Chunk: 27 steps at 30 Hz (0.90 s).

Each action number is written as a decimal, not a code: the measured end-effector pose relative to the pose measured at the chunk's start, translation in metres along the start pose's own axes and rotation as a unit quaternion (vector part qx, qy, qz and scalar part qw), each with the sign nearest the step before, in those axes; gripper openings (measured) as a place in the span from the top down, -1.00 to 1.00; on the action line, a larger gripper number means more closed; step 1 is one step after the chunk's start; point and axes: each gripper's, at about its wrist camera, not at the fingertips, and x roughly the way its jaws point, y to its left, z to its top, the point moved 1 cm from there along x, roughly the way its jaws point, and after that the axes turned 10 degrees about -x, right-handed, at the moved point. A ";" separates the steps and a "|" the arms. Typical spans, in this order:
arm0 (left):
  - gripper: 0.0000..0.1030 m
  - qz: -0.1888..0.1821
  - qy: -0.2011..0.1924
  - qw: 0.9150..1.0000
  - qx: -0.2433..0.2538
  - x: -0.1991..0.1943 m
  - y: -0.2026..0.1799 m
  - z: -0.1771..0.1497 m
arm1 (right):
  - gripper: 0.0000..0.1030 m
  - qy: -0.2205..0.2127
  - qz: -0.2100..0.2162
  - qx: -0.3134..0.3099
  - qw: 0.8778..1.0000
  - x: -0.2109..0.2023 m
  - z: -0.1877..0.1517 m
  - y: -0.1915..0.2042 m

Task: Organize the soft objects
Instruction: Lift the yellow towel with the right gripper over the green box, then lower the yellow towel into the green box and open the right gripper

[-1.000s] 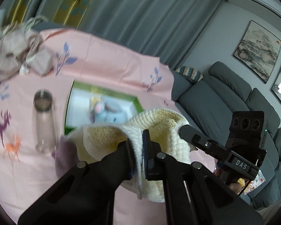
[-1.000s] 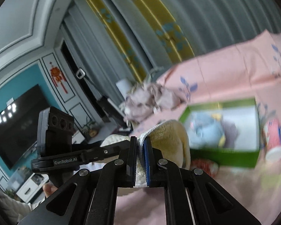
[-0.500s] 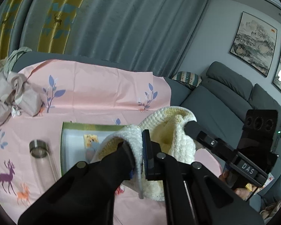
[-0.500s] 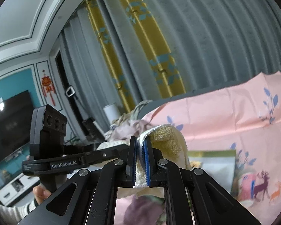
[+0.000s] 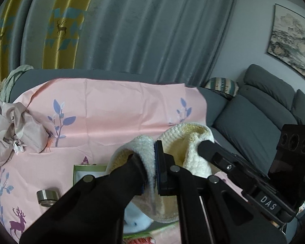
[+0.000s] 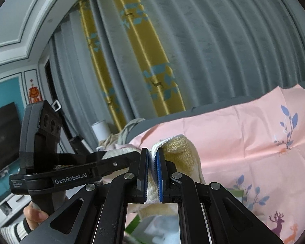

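L gripper [image 5: 155, 162] clamped on a fold of the cream/yellow fluffy towel [image 5: 185, 140], held up above the pink sheet [image 5: 111, 118] w/ leaf + deer prints. R gripper [image 5: 205, 145] comes in from the right, tip also on the towel's edge. Below towel: green-rimmed box [image 5: 79, 167], mostly hidden; something white and soft [image 5: 136, 222] low in frame under the towel. Metal-capped clear bottle [image 5: 47, 198] lies left of box. Crumpled beige cloth pile [image 5: 12, 130] at far left. Grey sofa [image 5: 254, 122] at right, grey/yellow curtains [image 5: 142, 30] behind.
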 end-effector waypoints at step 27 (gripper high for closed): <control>-0.34 0.132 0.145 0.979 -0.053 0.079 0.083 -0.092 | -0.08 0.233 -0.086 0.097 0.964 0.061 -0.142 -0.062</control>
